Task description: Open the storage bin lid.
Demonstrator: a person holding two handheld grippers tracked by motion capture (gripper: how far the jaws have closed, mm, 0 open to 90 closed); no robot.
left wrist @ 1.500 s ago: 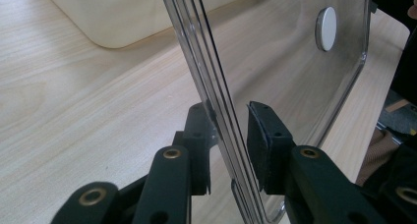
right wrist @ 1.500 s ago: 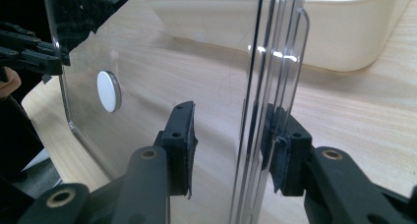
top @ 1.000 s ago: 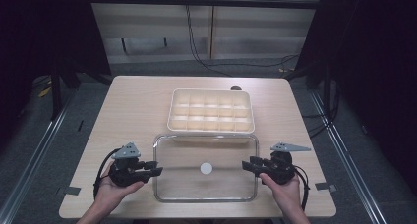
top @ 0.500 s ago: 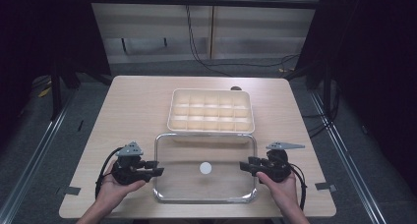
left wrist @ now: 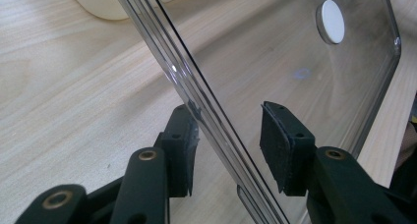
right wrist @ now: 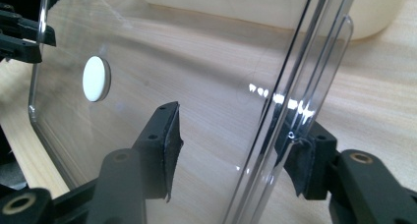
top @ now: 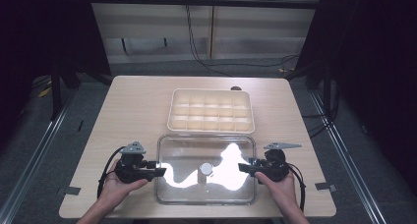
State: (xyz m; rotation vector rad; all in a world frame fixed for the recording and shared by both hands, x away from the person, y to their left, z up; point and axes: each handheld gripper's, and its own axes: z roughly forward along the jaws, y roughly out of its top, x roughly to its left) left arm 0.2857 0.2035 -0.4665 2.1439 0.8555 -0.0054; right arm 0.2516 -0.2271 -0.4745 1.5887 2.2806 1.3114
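On the near half of the table: a clear plastic lid [top: 206,170] lies flat on the light wooden table [top: 137,111], a white round knob [top: 206,168] at its middle.
Behind the lid: a cream compartment tray [top: 211,110] with rows of small cells, just beyond the lid's far edge.
Left gripper [top: 158,171]: at the lid's left edge, held level in the person's left hand [top: 115,189].
Left jaws: they have just been opening. In the left gripper view [left wrist: 228,150] the lid's ridged rim [left wrist: 196,101] runs between the pads; one pad sits at the rim, the other stands clear of it, so nothing is clamped.
Right gripper [top: 242,168]: at the lid's right edge, in the right hand [top: 280,189].
Right jaws: also just been opening. In the right gripper view [right wrist: 231,150] the rim [right wrist: 290,101] passes between them; the pad over the lid's clear face stands well off, the other sits close against the rim.
Cables: one trails from each gripper toward the table's near edge.
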